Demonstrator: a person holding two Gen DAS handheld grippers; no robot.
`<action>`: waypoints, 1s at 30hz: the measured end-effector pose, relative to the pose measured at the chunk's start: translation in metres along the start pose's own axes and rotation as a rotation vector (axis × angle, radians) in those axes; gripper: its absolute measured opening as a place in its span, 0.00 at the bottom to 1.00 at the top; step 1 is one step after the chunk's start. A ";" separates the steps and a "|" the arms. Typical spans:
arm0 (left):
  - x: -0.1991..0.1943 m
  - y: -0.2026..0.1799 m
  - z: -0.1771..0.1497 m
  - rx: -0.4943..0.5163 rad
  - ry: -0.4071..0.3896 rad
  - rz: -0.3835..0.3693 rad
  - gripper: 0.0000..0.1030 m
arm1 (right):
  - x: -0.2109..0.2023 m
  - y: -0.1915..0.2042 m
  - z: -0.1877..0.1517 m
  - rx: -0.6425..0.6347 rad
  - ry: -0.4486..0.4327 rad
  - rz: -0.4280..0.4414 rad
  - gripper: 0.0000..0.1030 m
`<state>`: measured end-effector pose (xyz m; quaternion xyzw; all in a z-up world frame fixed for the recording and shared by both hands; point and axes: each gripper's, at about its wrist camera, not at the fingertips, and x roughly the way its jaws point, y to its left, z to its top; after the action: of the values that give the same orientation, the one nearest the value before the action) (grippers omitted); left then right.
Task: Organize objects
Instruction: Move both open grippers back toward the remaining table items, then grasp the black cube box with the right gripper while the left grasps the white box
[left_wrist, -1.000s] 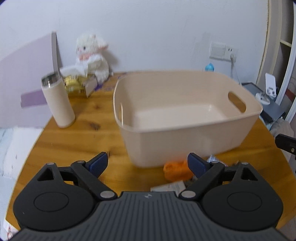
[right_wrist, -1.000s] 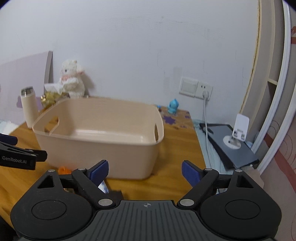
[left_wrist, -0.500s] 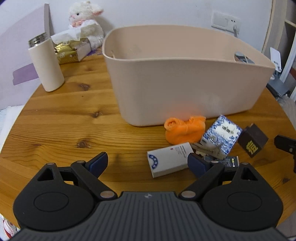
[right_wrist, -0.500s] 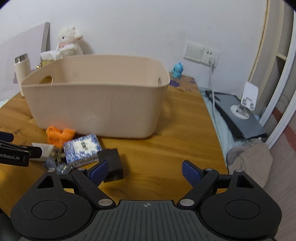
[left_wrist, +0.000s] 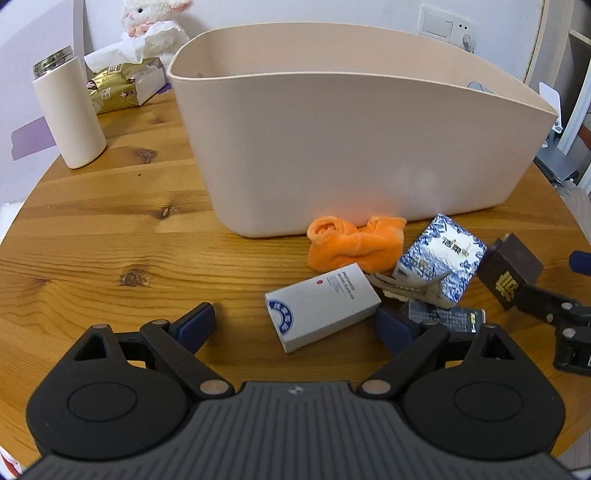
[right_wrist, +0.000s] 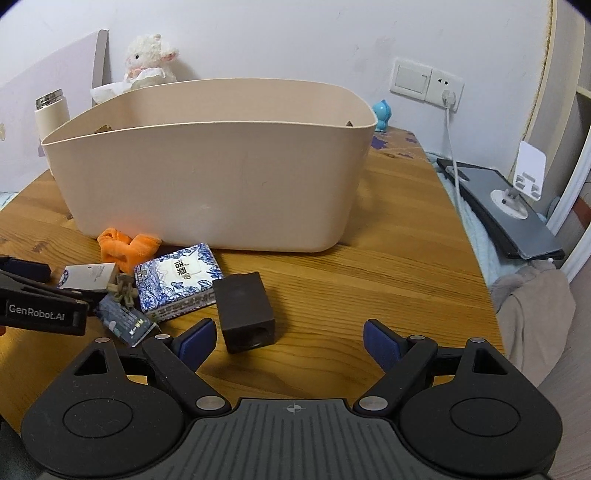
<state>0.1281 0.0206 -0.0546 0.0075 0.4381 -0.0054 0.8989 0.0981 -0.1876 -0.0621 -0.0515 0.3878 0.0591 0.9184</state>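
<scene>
- My left gripper hovers low over the round wooden table, jaws spread wide and holding nothing.
- Between and just beyond its blue fingertips lies a white rectangular cardboard box with a blue round emblem. It lies flat, long axis running diagonally from near-left to far-right, emblem end towards me.
- Behind it sits a crumpled orange cloth, touching the near wall of a large beige plastic tub.
- To the right, a blue-and-white patterned tissue pack rests tilted on a beige hair clip, with a dark flat packet in front.
- My right gripper is also spread and empty. A dark brown rectangular box lies just ahead of its left fingertip, long axis pointing away from me towards the tub.
- A white cylindrical flask stands upright at far left.
</scene>
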 end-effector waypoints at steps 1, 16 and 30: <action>0.001 0.000 0.001 -0.001 -0.002 -0.001 0.92 | 0.001 0.001 0.000 0.000 -0.001 0.003 0.85; 0.005 0.000 0.005 -0.001 -0.047 -0.001 0.86 | 0.017 0.012 0.002 0.010 0.016 0.024 0.54; -0.010 0.001 0.002 0.051 -0.023 -0.058 0.31 | 0.003 0.019 -0.008 0.004 -0.001 0.018 0.28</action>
<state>0.1232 0.0216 -0.0456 0.0176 0.4277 -0.0428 0.9028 0.0921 -0.1694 -0.0704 -0.0460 0.3880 0.0667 0.9181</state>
